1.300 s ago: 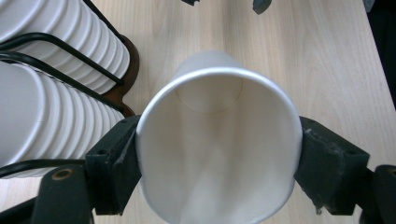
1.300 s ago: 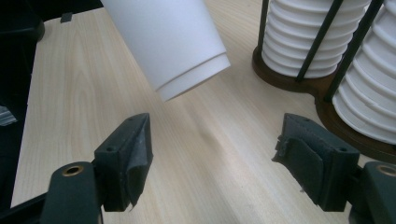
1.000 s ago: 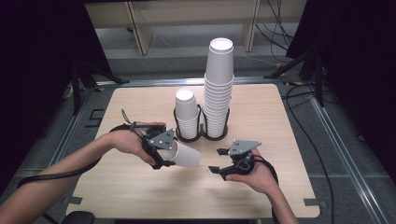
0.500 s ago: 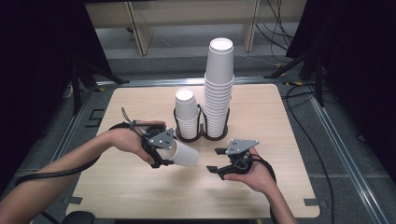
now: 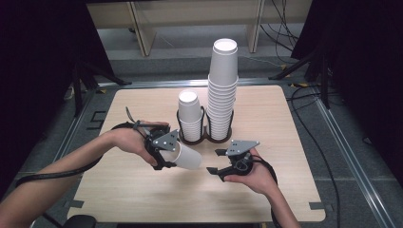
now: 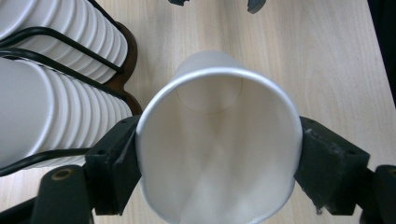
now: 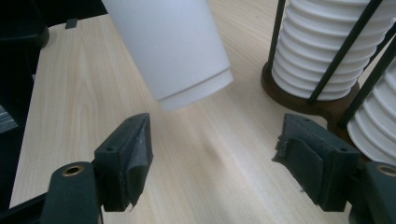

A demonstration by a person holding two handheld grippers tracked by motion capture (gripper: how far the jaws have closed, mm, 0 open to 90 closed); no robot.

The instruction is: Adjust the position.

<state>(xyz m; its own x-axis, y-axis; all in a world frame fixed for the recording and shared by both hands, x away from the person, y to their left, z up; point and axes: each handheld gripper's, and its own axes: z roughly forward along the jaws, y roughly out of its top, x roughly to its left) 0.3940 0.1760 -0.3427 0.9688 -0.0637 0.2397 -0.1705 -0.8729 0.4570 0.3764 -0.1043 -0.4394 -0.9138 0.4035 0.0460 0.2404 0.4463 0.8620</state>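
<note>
Wooden table [image 5: 142, 190], two cup stacks [image 5: 222, 90] in a rack, grippers at work.
High view: left gripper [image 5: 172, 153] clamps a cup [image 5: 190, 156] on its side above the table. Left gripper view: jaws squeeze the rim. Right gripper view: right gripper [image 7: 215, 158] stands open, empty, facing the cup's base.

I work in what looks like a lab or recording studio rather than a home: my pale wooden table [image 5: 142, 190] sits inside a metal frame [image 5: 342, 142] on a grey floor, with black curtains [image 5: 43, 57] hanging on both sides. Loose cables [image 5: 304, 95] run across the floor, black stand legs [image 5: 304, 66] prop up gear beside the table, and a plain light wooden shelf unit [image 5: 190, 14] stands behind it.
</note>
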